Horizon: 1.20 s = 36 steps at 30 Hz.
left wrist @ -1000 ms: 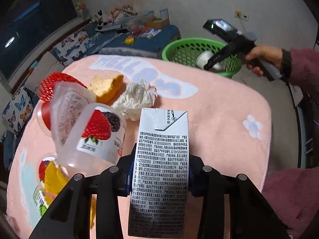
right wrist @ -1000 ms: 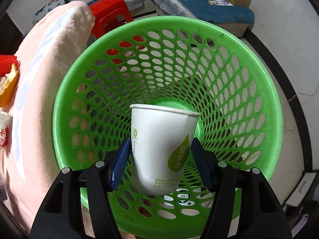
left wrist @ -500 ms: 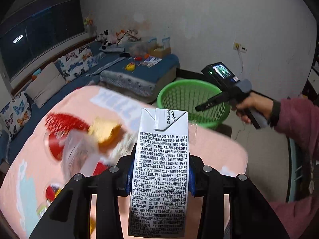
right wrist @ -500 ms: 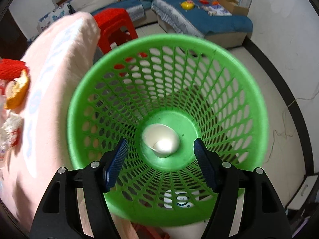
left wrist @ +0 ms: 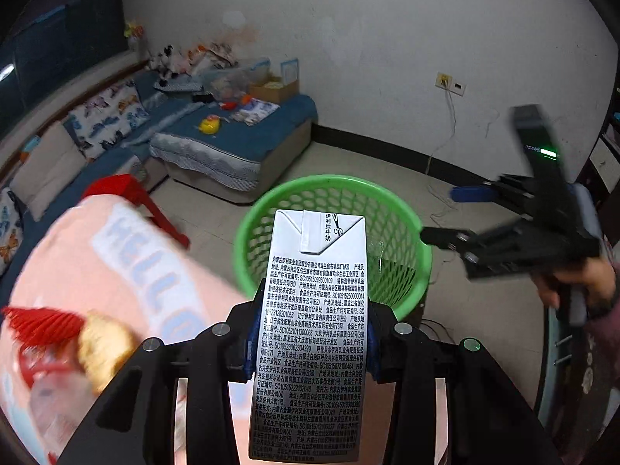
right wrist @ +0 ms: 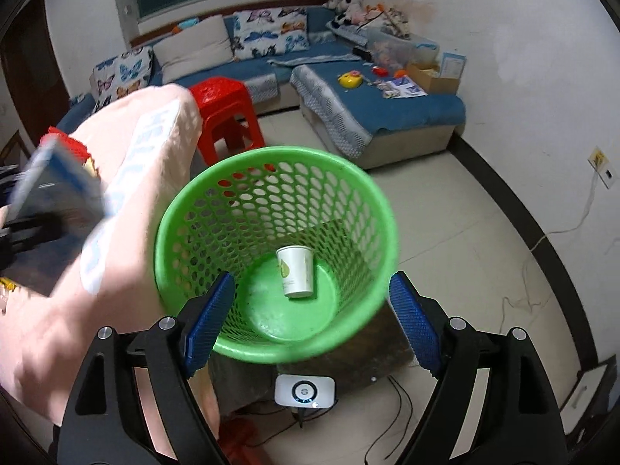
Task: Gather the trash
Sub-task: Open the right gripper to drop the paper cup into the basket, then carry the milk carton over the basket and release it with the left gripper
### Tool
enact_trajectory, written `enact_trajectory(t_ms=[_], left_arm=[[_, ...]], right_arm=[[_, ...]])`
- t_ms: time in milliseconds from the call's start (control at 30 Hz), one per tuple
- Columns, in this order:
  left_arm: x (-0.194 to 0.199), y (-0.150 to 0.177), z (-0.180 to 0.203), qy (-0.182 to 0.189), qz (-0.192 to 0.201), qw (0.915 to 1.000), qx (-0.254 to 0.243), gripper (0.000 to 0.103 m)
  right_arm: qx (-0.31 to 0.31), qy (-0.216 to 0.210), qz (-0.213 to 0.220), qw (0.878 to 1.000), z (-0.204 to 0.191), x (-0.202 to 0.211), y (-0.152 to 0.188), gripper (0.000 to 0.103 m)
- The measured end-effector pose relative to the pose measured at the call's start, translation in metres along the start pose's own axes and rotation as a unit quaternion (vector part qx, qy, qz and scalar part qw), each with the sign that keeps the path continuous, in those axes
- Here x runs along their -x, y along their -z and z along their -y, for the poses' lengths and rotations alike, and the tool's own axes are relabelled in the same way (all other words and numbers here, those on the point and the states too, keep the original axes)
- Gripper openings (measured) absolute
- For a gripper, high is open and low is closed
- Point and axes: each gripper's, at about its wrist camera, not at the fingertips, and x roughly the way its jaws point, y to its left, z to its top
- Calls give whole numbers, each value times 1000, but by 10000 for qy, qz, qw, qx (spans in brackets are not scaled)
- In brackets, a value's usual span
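My left gripper (left wrist: 310, 333) is shut on a white milk carton (left wrist: 310, 329) with black print, held upright in front of the green mesh basket (left wrist: 410, 232). The carton shows blurred at the left of the right wrist view (right wrist: 54, 190). My right gripper (right wrist: 310, 310) is open and empty, raised above the green basket (right wrist: 182, 224). A white paper cup (right wrist: 295, 271) lies in the basket's bottom. The right gripper also shows in the left wrist view (left wrist: 465, 217), right of the basket.
The pink "HELLO" tablecloth (left wrist: 135, 255) holds a red net (left wrist: 38, 321), an orange peel (left wrist: 102, 343) and blurred cups. A red stool (right wrist: 224, 116) and a blue sofa (right wrist: 372, 104) stand behind. A small white device (right wrist: 304, 390) sits on the floor below the basket.
The right gripper opened and dropped the paper cup into the basket, then rose and drew back. The left gripper lifted the carton off the table and swung it toward the basket.
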Motion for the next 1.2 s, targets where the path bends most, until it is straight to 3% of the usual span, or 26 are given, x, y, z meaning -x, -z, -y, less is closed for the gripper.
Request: enact_trajectory(t_ms=[400, 667, 733, 967, 1200], left_arm=[[-124, -48, 21, -3, -770, 9970, -77, 40], [-161, -45, 21, -43, -1105, 9939, -53, 41], [-162, -42, 19, -8, -1082, 9941, 21, 51], [-140, -34, 11, 12, -849, 9962, 202, 52], [-65, -11, -8, -247, -289, 9978, 543, 55]], right_arm=[[-356, 60, 125, 9993, 25, 7, 23, 83], [-481, 15, 17, 9988, 31, -4, 30, 83], [-475, 6, 3, 9989, 30, -5, 30, 83], [-405, -74, 12, 9991, 21, -2, 31, 83], [-170, -263, 151, 9994, -7, 13, 28, 85]])
